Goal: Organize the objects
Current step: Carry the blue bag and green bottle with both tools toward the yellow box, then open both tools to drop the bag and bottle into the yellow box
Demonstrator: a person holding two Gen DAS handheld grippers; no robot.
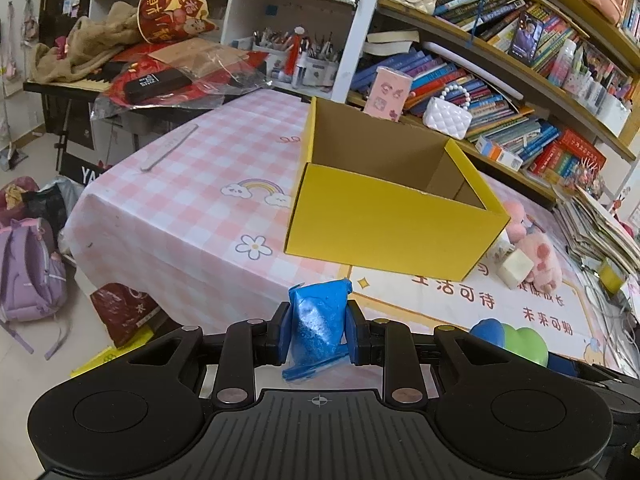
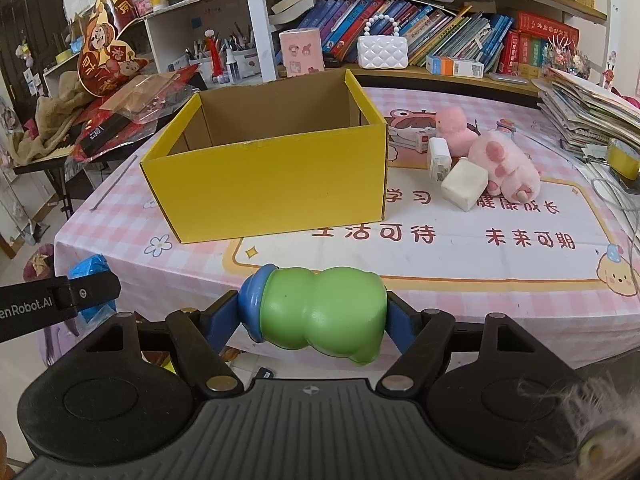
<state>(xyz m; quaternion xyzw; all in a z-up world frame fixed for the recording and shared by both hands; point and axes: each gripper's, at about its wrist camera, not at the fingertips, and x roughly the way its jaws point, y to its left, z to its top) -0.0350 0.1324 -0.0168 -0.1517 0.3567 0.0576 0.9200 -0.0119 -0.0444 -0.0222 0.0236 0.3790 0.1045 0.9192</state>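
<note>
An open yellow cardboard box [image 1: 384, 224] [image 2: 272, 188] stands on the pink checked tablecloth [image 1: 192, 184], and no object shows inside it. My left gripper [image 1: 318, 330] is shut on a crumpled blue packet [image 1: 320, 320], held in front of the box's near wall. My right gripper [image 2: 316, 314] is shut on a green toy with a blue end [image 2: 320, 312], also held short of the box over the table's near edge. The green and blue toy [image 1: 516, 340] shows at the lower right of the left wrist view. The blue packet [image 2: 90, 268] shows at the left of the right wrist view.
Right of the box lie a pink plush toy [image 2: 504, 164], a white cube [image 2: 464, 190] and a white charger [image 2: 439, 160]. Bookshelves [image 2: 420, 28] run behind the table, with a stack of papers [image 2: 592, 112] at the right. A purple backpack [image 1: 28, 272] lies on the floor left.
</note>
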